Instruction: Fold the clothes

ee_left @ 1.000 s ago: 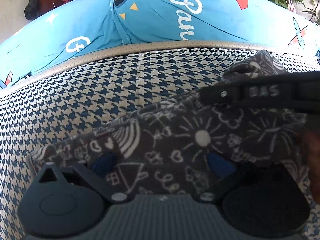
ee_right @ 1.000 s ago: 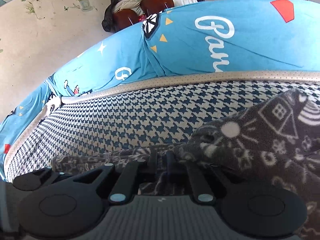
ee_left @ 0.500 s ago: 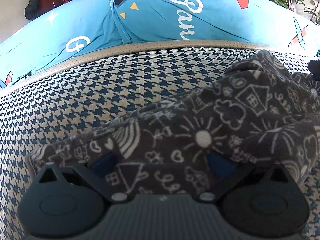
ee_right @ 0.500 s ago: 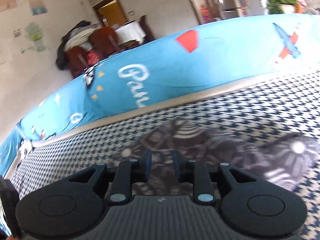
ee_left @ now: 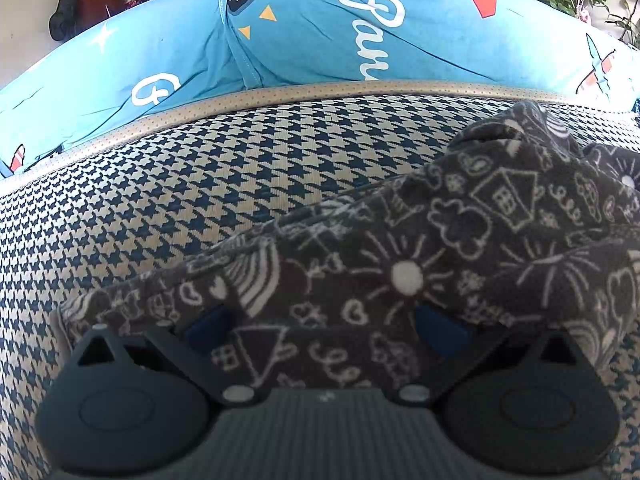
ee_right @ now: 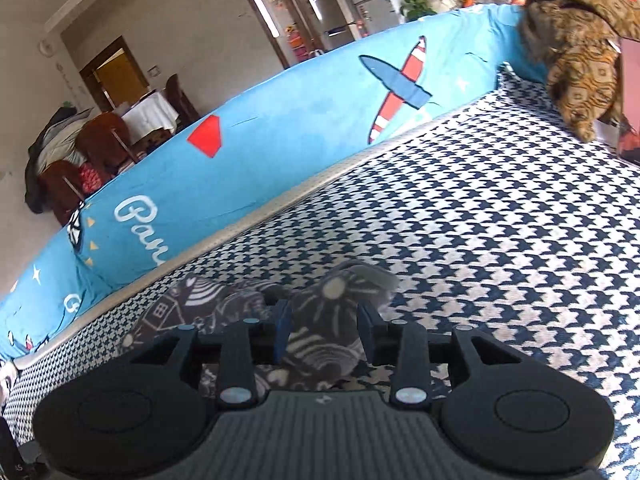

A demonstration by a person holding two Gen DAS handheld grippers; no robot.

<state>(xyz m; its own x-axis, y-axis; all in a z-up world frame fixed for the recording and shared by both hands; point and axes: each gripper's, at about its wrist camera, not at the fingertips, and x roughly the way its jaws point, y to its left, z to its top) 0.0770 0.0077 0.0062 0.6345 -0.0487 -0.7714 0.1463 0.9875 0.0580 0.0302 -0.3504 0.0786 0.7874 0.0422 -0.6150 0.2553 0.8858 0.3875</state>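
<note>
The left tongs (ee_left: 324, 330) sit at 6 o'clock with their blue pads spread wide, and a dark grey fleece garment printed with white doodles (ee_left: 400, 272) lies draped across both pads, hiding the tips. The garment heaps up towards 3 o'clock. It rests on a navy-and-cream houndstooth cushion (ee_left: 200, 184). A bright blue printed sheet (ee_left: 300, 40) spans 12 o'clock.

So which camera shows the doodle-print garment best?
The left wrist view: the garment fills the lower frame, print sharp. The right wrist view shows only a bunched end between the fingers.
</note>
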